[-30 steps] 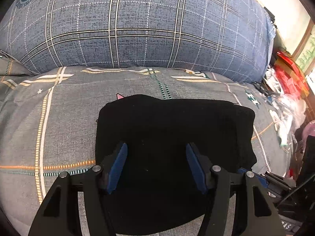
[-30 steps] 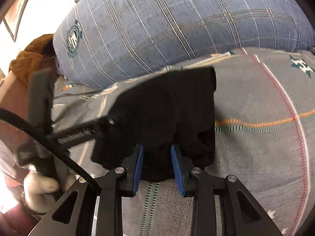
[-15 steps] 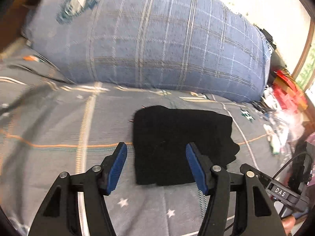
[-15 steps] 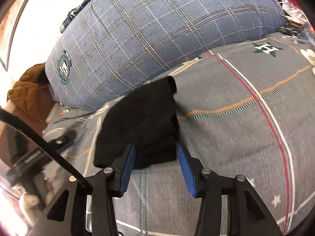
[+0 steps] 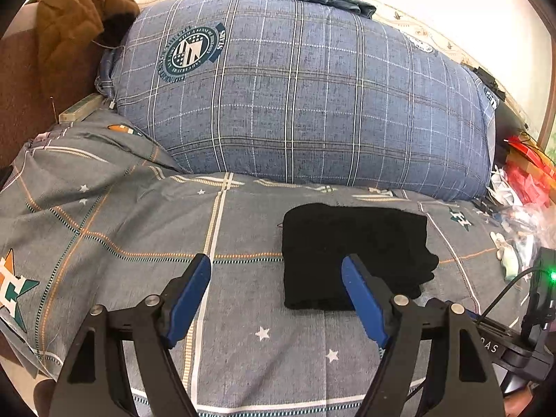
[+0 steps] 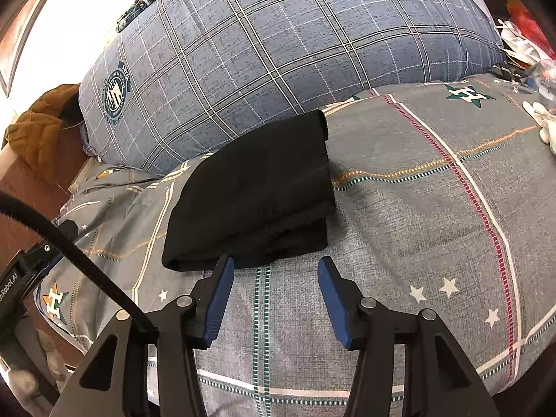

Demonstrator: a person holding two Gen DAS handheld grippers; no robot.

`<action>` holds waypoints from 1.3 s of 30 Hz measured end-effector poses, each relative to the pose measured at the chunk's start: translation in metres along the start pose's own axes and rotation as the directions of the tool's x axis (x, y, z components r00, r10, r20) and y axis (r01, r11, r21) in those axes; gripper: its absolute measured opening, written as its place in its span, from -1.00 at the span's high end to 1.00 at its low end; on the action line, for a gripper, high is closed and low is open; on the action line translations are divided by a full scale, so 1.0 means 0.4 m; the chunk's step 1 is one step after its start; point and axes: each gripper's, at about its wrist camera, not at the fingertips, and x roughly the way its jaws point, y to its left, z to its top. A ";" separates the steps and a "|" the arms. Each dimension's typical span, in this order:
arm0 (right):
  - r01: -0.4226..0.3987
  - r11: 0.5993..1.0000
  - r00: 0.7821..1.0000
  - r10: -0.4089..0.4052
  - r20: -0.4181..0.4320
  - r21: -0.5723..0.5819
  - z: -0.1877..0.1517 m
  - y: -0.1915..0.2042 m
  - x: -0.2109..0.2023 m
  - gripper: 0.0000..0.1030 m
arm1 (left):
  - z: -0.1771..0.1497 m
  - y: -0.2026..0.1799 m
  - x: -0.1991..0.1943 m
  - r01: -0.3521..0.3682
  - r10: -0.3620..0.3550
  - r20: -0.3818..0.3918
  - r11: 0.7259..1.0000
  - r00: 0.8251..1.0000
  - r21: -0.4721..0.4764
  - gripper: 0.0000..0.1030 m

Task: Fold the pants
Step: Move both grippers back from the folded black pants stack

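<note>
The black pants (image 5: 351,250) lie folded into a compact rectangle on the grey patterned bedsheet (image 5: 139,229). They also show in the right wrist view (image 6: 257,187), in layers with the loose edges facing the camera. My left gripper (image 5: 276,295) is open and empty, held above the sheet to the front left of the pants. My right gripper (image 6: 274,299) is open and empty, just in front of the pants' near edge and clear of them.
A large blue plaid pillow (image 5: 305,97) lies behind the pants. A brown jacket (image 5: 76,21) hangs over the headboard at the far left. White and red clutter (image 5: 517,187) sits beside the bed on the right. A black cable (image 6: 69,253) crosses the right wrist view.
Both grippers have pulled back and up from the folded pants. The right jaws have opened wider. The pants stay lying on the sheet.
</note>
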 end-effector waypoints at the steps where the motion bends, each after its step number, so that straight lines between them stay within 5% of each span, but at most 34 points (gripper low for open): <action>1: 0.002 1.000 1.000 -0.002 -0.001 -0.006 -0.001 0.005 0.000 -0.07 | -0.001 0.004 0.001 -0.007 0.007 -0.006 1.000 1.000 -0.002 -0.50; 33: 0.019 1.000 1.000 -0.019 -0.025 -0.003 0.006 -0.027 0.037 -0.13 | -0.032 -0.030 0.089 -0.062 0.069 -0.089 0.995 0.994 0.071 -0.50; 39: 0.013 1.000 1.000 -0.014 0.015 0.022 0.034 -0.056 0.016 -0.16 | -0.022 -0.015 0.132 -0.020 0.025 -0.140 0.999 0.990 0.036 -0.50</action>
